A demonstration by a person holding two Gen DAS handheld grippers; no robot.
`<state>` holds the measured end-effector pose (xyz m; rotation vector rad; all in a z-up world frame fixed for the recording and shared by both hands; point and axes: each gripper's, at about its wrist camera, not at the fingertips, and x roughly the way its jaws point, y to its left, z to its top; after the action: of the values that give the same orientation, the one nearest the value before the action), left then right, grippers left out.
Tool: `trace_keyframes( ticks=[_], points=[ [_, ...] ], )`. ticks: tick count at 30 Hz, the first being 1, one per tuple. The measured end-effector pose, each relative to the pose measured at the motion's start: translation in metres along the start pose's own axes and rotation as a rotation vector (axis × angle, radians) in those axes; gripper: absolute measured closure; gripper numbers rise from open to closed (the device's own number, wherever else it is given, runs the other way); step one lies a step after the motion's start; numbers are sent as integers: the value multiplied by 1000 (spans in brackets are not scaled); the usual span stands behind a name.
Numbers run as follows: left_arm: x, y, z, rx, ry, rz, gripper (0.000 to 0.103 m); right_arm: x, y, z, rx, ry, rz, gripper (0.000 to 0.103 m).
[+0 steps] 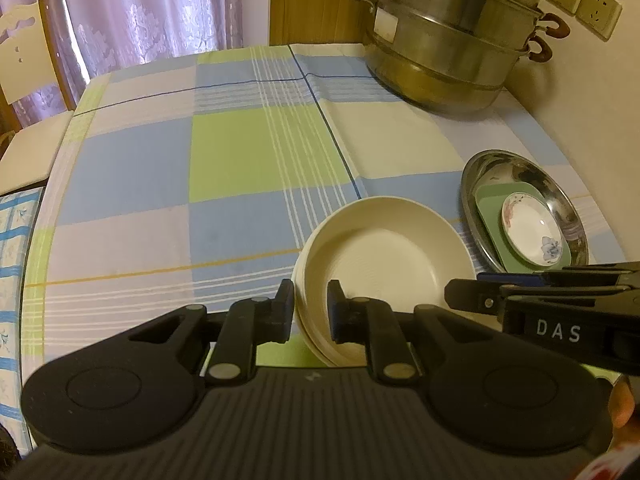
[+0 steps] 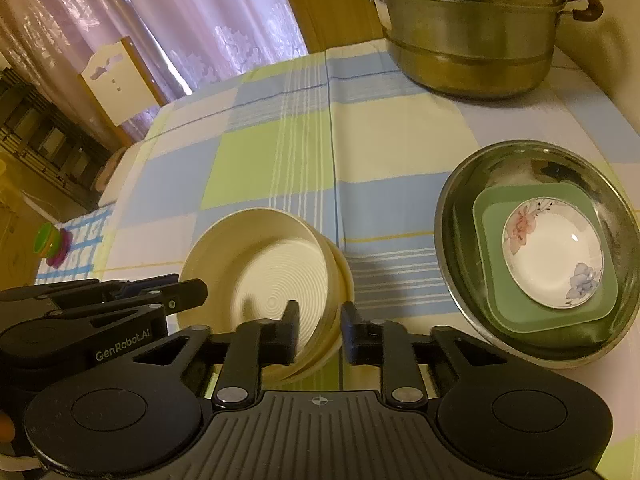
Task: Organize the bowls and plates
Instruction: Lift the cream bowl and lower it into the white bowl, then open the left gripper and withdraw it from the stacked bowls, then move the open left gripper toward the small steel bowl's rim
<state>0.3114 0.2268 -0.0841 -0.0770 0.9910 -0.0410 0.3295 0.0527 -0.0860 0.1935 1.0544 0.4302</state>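
Checked cotton tablecloth [image 1: 224,152] in pale blue, lime green and cream, thin white and dark-blue stripes, covers a table set against a cream wall; lilac patterned curtains [image 1: 140,8] hang at the far left. Far right: tiered stainless-steel steamer pot [image 1: 452,36], round, banded, with brown curved handles. Near centre: cream bowl [image 1: 384,256], matte, round, its floor ribbed in concentric rings, tilted and nested in a second cream dish of the same make, whose rim shows beneath it. Left gripper [image 1: 310,312], black plastic, fingers closed to a narrow gap across the bowl's near-left rim, one pad inside and one outside the wall. Right gripper [image 2: 320,336], same build, fingers likewise narrowed across the bowl's right wall, inner pad against the ribbed interior. Right of the bowl, apart from it: wide shallow steel basin [image 2: 472,184], polished and reflective, holding a sage-green square plate [image 2: 492,216] with rounded corners; on that plate sits a small round white porcelain saucer [image 2: 552,252], glossy, printed with a pink and a blue flower. Two beige wall sockets [image 1: 582,4] at the far right.
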Motion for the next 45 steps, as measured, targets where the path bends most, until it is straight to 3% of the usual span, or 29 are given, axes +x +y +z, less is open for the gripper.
trace_keyframes(
  ticks=[6, 22, 31, 45],
  points=[
    [-12, -3, -3, 0, -19, 2, 84, -11, 1, -4, -6, -24, 1, 63],
    [-71, -23, -28, 3, -96, 3, 79, -62, 2, -27, -31, -102, 34, 54],
    [-124, -36, -66, 10, -147, 21, 78, -113, -9, -66, -37, -143, 95, 51],
    [-177, -70, -137, -32, -128, 36, 78, -171, -40, -127, -56, -138, 157, 47]
  ],
)
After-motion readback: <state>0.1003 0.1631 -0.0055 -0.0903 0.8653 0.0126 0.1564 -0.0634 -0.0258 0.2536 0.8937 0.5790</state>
